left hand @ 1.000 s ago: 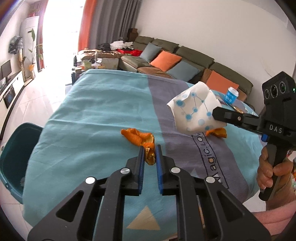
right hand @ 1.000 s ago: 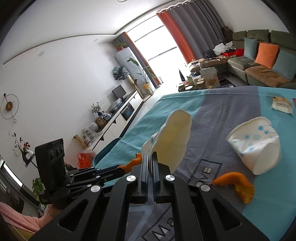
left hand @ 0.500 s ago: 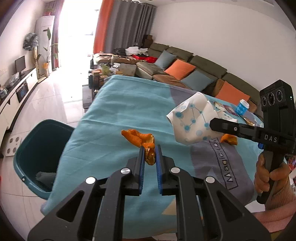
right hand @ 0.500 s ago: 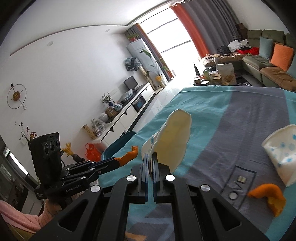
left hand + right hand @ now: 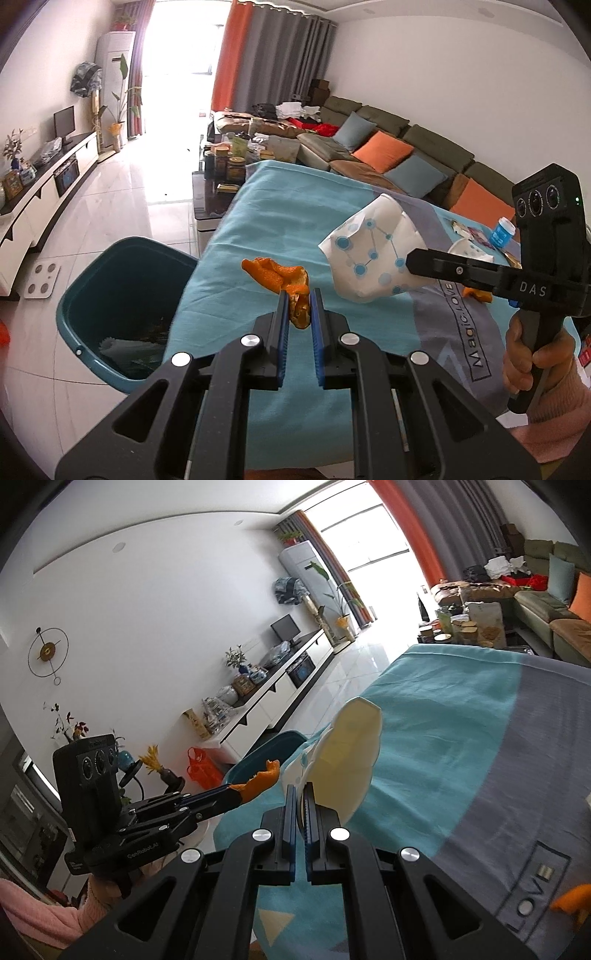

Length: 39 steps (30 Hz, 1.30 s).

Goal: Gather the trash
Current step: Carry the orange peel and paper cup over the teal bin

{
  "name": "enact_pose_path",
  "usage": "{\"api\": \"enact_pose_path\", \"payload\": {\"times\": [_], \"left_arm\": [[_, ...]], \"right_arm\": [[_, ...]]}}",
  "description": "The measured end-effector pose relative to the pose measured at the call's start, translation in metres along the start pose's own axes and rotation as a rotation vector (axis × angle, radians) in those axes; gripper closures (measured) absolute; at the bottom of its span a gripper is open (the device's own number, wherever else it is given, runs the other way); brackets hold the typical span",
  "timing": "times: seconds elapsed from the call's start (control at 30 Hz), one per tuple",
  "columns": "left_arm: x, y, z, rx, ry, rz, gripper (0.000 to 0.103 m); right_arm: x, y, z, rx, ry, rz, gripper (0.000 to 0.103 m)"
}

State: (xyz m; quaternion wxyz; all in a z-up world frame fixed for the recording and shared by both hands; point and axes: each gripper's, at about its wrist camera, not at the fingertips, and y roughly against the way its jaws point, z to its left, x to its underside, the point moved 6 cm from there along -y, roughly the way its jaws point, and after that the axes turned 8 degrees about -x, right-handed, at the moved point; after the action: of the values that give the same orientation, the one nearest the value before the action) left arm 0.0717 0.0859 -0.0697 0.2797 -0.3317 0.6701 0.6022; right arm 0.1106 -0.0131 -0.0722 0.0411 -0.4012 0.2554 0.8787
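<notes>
1. Left gripper (image 5: pixel 299 295) clamped on a chunk of orange peel (image 5: pixel 280 278), jaws nearly closed with just the peel's thickness between the blue pads. Peel sticking up and out past the tips, held in the air above the near-left edge of the desk (image 5: pixel 280 218).
2. Right gripper (image 5: pixel 300 794) pinched all the way down on the wall of a crushed paper cup (image 5: pixel 347 760), white with a blue dot-and-line print. Cup hanging off the tips, cream inside facing the right wrist camera, lifted clear of the cloth.
3. Seen from the left wrist, same cup (image 5: pixel 373 251) up in the air to the right of the peel, right gripper's fingers coming in from the right, a hand (image 5: pixel 532 362) in a pink sleeve wrapped round the handle.
4. Teal trash bin (image 5: pixel 122 306) sitting on the floor just off the desk's left edge, lower left of the peel, some trash already inside. Neither item over the opening, both above the cloth near that edge.
5. Still on the desk: another bit of orange peel (image 5: pixel 478 293) past the right gripper's fingers, a second crumpled cup (image 5: pixel 469 249) behind them, a blue-and-white bottle (image 5: pixel 501 230) and some wrappers (image 5: pixel 465 229) near the far right corner.
6. Desk covered with a teal and grey cloth (image 5: pixel 443 716), lettering printed on the grey band.
</notes>
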Motion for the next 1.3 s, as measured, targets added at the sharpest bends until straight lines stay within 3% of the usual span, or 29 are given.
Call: {"api": "enact_pose_path", "payload": {"times": [0.73, 1.3], "left_arm": [[-0.006, 0.019, 0.056, -0.093, 0.065, -0.031, 0.091], [-0.005, 0.025, 0.074, -0.145, 0.099, -0.036, 0.091]], "right_arm": [[-0.015, -0.057, 0.027, -0.052, 0.061, 0.092, 0.1], [-0.023, -0.086, 0.034, -0.088, 0.076, 0.131, 0.1]]}}
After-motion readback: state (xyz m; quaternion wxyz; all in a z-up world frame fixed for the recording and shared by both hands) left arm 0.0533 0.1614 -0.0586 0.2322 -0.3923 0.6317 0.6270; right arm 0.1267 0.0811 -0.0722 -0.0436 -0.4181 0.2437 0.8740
